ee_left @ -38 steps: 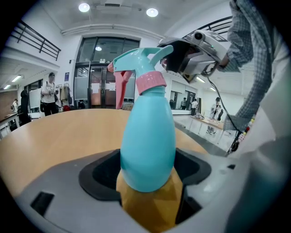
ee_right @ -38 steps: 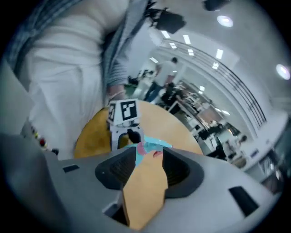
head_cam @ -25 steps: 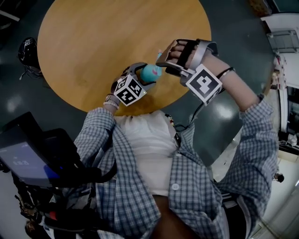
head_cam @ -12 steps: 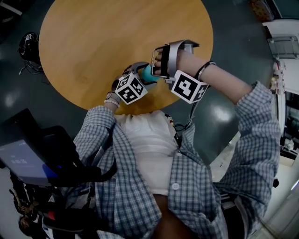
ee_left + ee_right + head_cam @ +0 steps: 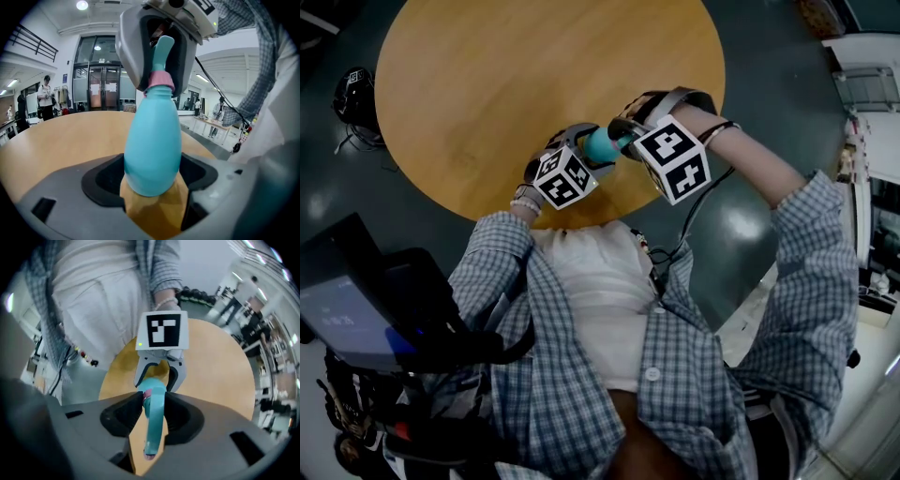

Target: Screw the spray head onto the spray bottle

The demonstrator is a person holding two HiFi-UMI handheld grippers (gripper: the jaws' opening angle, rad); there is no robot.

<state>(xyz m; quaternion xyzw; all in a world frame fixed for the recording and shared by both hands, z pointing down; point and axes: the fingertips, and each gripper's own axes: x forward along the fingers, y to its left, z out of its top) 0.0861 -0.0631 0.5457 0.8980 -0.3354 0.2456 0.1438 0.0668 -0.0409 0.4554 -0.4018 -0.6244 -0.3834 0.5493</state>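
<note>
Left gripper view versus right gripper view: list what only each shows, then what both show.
Left only: the base of the spray bottle, held in the left gripper; bystanders by glass doors. Right only: that gripper's marker cube and the white top. Both: the bottle, pink collar, wooden table, the right gripper, fingers just closing onto the spray head.

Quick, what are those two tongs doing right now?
Left tongs: closed on the spray bottle.
Right tongs: just been closing, now gripping the spray head.
</note>
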